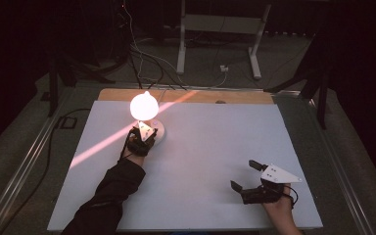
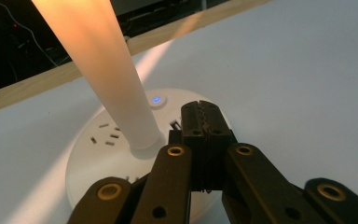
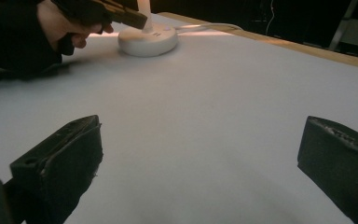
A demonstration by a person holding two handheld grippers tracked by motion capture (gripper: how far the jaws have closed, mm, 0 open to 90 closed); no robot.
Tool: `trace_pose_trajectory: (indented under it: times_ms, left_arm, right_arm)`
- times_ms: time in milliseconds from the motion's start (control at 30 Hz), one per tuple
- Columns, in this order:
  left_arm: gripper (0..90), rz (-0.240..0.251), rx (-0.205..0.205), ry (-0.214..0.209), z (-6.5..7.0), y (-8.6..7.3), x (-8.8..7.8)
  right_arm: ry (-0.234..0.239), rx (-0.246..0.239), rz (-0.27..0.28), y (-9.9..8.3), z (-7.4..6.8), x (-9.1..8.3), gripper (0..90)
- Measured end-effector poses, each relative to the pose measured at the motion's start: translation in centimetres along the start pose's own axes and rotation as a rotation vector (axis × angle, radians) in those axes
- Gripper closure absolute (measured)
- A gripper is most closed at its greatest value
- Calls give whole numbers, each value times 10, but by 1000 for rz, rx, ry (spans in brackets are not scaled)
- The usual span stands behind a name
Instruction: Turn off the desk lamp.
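Lamp lit, left hand-held gripper on its base

The lamp [image 1: 143, 105] stands at about 11 o'clock on the white worktop [image 1: 215, 142], glowing, with its round base [image 2: 107, 154] flat on the sheet and a small button [image 2: 157, 99] at the base's far edge. The left hand-held gripper [image 1: 142, 133] is clenched with nothing between its tips, which rest over the base at the stem's 3 o'clock (likely for pressing, not lifting). The right hand-held gripper [image 1: 244, 175] waits at 5 o'clock, jaws wide apart and empty. I judge the lamp light, rigid and smooth, the glowing shade probably thin and breakable: press the button gently, or take hold low on the base rim, never the shade.
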State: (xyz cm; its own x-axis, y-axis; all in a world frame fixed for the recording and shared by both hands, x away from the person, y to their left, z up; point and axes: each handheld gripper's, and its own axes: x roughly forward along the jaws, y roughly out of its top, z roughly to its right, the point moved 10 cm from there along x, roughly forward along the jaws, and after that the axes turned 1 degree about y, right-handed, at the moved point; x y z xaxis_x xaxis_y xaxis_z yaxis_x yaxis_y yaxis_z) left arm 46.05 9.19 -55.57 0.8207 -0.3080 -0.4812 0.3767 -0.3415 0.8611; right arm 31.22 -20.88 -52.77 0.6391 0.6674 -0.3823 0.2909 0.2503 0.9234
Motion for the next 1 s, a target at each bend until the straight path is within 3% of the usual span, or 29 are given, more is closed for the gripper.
trace_pose_trajectory:
  times_ms: [1000]
  left_arm:
    - [900, -31, 29, -12, 4, -14, 9]
  right_arm:
    - [2, -5, -1, 0, -1, -1, 0]
